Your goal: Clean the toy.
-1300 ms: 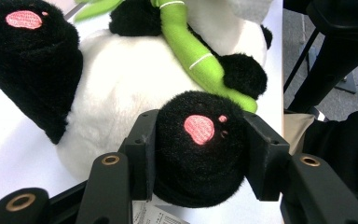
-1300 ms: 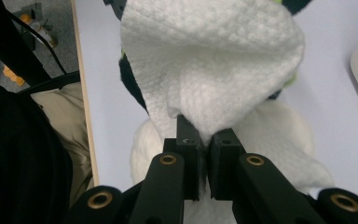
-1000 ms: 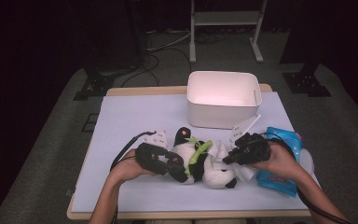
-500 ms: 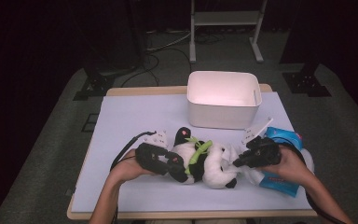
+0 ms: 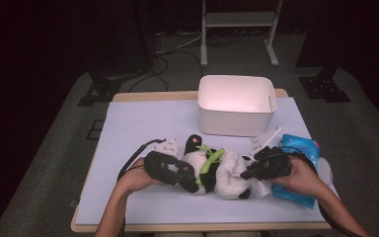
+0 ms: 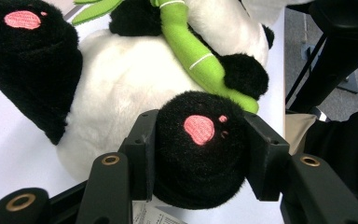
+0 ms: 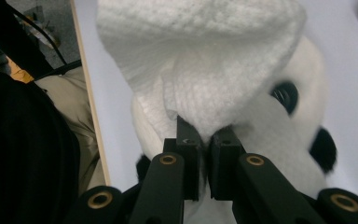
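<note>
A black-and-white panda plush (image 5: 222,175) lies on its back near the table's front edge, with a green bamboo stalk (image 5: 211,160) on its belly. My left gripper (image 5: 180,175) is shut on one black foot with a pink pad (image 6: 198,154), a jaw on each side of it. My right gripper (image 5: 246,174) is shut on a white wipe (image 7: 200,56), bunched at the pads and spread over the panda's head (image 7: 284,135). One black eye (image 7: 285,95) shows beside the wipe.
A white bin (image 5: 237,106) stands at the back right of the lavender table mat (image 5: 143,128). A blue wipe packet (image 5: 303,148) lies at the right edge, behind my right hand. The person's legs show beyond the table's front edge (image 7: 91,116).
My right gripper has shifted slightly to the right and nearer the front edge, drawing the wipe across the panda's head. The left gripper and the foot it holds have stayed put.
</note>
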The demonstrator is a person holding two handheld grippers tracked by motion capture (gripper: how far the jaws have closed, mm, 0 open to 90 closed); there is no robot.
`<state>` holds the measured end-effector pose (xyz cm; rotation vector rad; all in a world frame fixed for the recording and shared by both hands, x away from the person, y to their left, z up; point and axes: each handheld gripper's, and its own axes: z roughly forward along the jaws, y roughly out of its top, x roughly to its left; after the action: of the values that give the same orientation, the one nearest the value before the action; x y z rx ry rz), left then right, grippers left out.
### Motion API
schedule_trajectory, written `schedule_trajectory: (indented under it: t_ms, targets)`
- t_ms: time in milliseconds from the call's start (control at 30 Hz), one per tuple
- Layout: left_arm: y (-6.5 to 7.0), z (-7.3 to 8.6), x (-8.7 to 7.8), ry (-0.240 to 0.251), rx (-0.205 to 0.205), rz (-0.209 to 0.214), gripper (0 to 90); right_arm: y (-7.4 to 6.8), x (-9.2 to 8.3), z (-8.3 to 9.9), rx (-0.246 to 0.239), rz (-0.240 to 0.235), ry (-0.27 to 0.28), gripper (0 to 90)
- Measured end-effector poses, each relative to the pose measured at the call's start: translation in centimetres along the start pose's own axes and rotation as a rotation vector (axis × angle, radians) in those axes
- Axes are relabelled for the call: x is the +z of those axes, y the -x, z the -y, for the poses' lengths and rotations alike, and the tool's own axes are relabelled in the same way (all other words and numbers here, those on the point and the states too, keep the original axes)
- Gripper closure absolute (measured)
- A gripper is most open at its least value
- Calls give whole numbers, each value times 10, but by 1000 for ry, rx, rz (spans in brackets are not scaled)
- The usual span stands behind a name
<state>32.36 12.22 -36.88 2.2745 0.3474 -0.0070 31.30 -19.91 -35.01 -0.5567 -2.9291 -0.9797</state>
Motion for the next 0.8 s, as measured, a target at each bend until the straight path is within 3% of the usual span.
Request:
schedule_trajectory:
  t_ms: [300,500,633,800]
  targets:
    - [0,0,1,-5,4,0,516,-9,13,-28,-58,-17,-13,840]
    - [0,0,1,-4,4,1,515,-15,27,-45,-91,-53,-8,841]
    - [0,0,1,-7,6,3,516,-20,34,-47,-114,-58,-28,840]
    - [0,0,1,-4,7,1,516,-20,28,-37,-92,-58,-22,840]
